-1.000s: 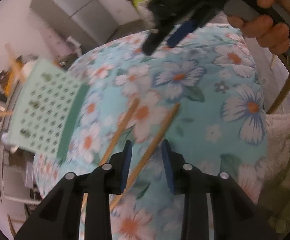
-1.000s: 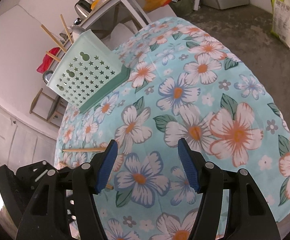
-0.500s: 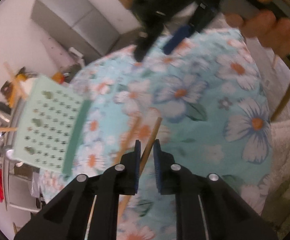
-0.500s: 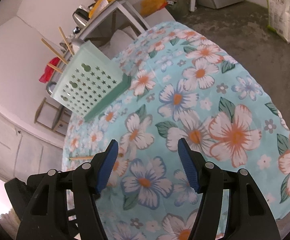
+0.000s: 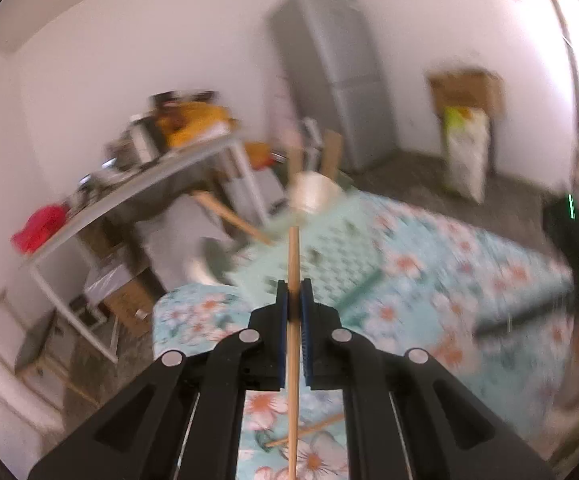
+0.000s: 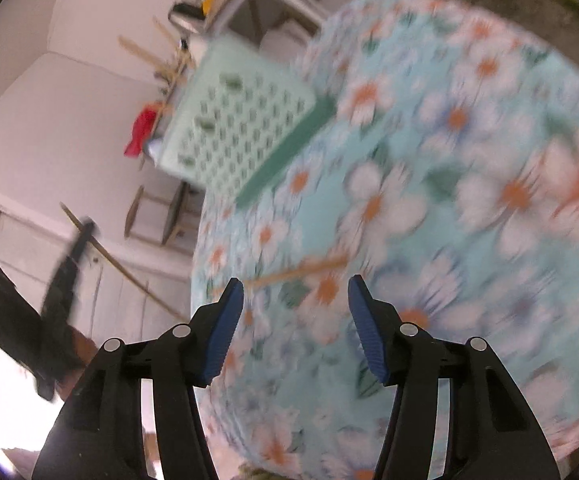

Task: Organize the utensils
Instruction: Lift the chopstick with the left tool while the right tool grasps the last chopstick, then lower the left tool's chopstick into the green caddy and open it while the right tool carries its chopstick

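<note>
My left gripper [image 5: 294,292] is clamped tight on a wooden chopstick [image 5: 292,360], its blue pads [image 5: 282,320] pressed against the stick from both sides. The stick runs straight through the grip, its tip rising above the fingers and its lower length passing down between the black arms toward the bottom of the left wrist view. Below it, a second chopstick [image 5: 305,432] lies flat on the floral tablecloth [image 5: 449,280].

My right gripper [image 6: 295,304] hangs over the same cloth with its jaws partly apart; they have just been closing and nothing sits between them. Just beyond its fingertips [image 6: 225,328], that second chopstick lies slanted on the cloth, blurred, near the table's left edge. At the far left of the right wrist view, the other gripper shows as a dark blur with its stick slanting through it, off the table's side.

Farther back, a mint-green perforated utensil holder [image 6: 241,120] stands on the cloth near the table's far edge, with several chopsticks [image 6: 145,52] poking out of its top at angles. Behind the table I make out a cluttered grey side table [image 5: 137,188], a red cloth [image 5: 37,228] at its end, and a grey refrigerator [image 5: 329,80] against the white wall.
</note>
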